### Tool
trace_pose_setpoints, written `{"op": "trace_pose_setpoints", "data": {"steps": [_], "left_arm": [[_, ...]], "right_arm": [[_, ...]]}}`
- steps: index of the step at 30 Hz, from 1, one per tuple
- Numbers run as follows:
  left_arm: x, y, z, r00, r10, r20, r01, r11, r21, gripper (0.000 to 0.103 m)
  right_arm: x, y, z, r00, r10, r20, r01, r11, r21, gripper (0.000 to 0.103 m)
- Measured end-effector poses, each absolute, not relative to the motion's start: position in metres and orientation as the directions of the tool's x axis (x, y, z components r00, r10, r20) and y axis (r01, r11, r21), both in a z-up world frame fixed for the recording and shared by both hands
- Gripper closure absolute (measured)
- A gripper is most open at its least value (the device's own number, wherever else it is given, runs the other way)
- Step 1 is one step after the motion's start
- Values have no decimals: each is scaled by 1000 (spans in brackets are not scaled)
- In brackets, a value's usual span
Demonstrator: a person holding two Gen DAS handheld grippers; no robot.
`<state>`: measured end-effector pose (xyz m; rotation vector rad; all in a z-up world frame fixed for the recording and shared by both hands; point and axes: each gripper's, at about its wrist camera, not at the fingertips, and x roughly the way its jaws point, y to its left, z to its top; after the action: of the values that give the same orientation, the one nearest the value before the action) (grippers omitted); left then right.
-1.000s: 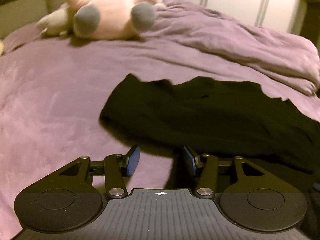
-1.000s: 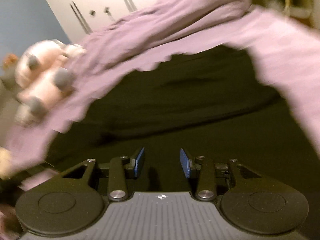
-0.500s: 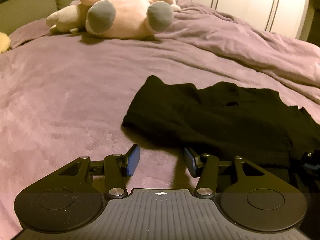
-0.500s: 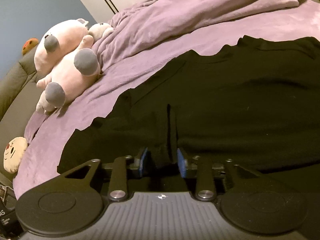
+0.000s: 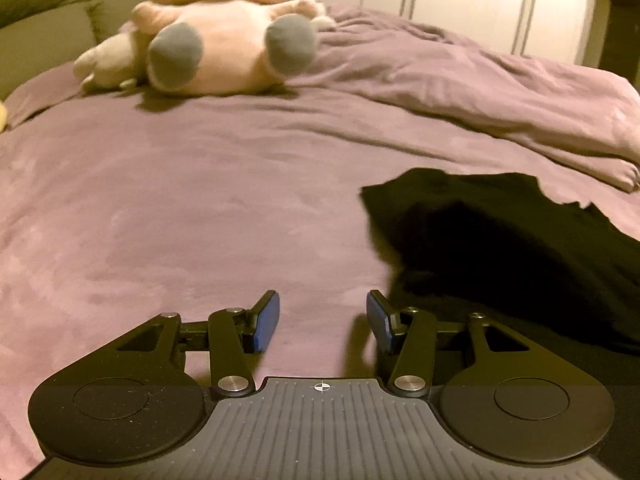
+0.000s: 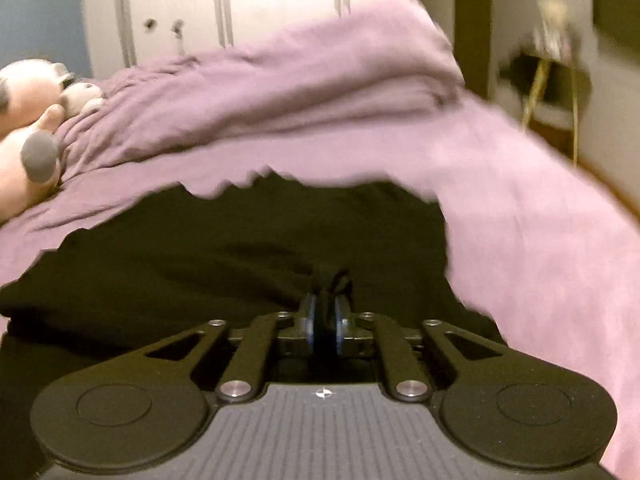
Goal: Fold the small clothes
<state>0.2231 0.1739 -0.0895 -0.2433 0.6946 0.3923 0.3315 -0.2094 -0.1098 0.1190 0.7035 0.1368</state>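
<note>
A black garment [image 6: 240, 248] lies spread on the purple bed cover [image 5: 180, 200]. In the right wrist view my right gripper [image 6: 325, 320] has its jaws closing on a bunched fold of the black garment, which is pinched between the blue pads. In the left wrist view the black garment [image 5: 500, 240] lies at the right, and my left gripper [image 5: 323, 320] hovers open over bare purple cover just left of its near edge, nothing between its fingers.
Pink plush toys [image 5: 224, 40] sit at the head of the bed. A rumpled purple duvet [image 5: 480, 92] is heaped along the far side. White wardrobe doors [image 5: 480, 0] stand behind. The bed's right edge drops toward a small stand [image 6: 556, 92].
The right gripper's jaws have closed from wide apart onto a fold of the black garment and it has swung rightward. In the left view the garment has shifted to the right.
</note>
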Motion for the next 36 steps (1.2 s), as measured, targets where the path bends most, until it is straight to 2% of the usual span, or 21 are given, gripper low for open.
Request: {"op": "trace_pose_setpoints", "data": {"steps": [3, 4, 9, 11, 12, 14, 16, 19, 20, 22, 27, 32, 35, 36], "left_arm": [[228, 167, -91, 690, 272, -671, -420, 905, -65, 49], [230, 166, -92, 683, 279, -675, -426, 903, -58, 49], [237, 165, -95, 658, 288, -695, -438, 898, -42, 48], [237, 163, -94, 653, 294, -697, -439, 898, -32, 48], [237, 162, -94, 653, 295, -698, -437, 899, -29, 48], [238, 161, -93, 650, 298, -699, -436, 900, -21, 48], [239, 161, -93, 648, 302, -700, -437, 899, -17, 48], [239, 160, -93, 648, 293, -703, -435, 900, -26, 47], [239, 159, -92, 644, 293, -707, -436, 900, -24, 47], [237, 158, -88, 653, 288, -700, -429, 903, -29, 47], [239, 153, -73, 689, 261, -676, -407, 911, -63, 45], [257, 136, -72, 696, 201, -689, -337, 939, -67, 39], [269, 128, -80, 676, 189, -713, -320, 946, -53, 39], [271, 125, -83, 671, 186, -718, -313, 949, -47, 39]], "right_arm": [[341, -238, -115, 721, 219, -658, -38, 960, 278, 66], [344, -242, -116, 725, 235, -648, -42, 953, 299, 64], [361, -240, -131, 678, 326, -659, -85, 925, 371, 65], [362, -231, -133, 681, 339, -649, -122, 926, 356, 74], [362, -224, -132, 679, 342, -649, -144, 930, 340, 89], [361, -216, -128, 674, 352, -649, -181, 931, 317, 95], [352, -213, -117, 741, 270, -615, -180, 962, 206, 95], [342, -219, -109, 836, 26, -548, -23, 1000, 13, 94], [344, -224, -110, 824, 20, -566, -9, 1000, 22, 92], [352, -239, -119, 752, 111, -650, -27, 990, 139, 87], [341, -267, -121, 743, 208, -636, -18, 956, 292, 76], [343, -275, -128, 720, 278, -635, -32, 928, 371, 75], [349, -277, -128, 722, 290, -628, -26, 919, 394, 75], [351, -277, -129, 717, 295, -631, -27, 917, 398, 79]]}}
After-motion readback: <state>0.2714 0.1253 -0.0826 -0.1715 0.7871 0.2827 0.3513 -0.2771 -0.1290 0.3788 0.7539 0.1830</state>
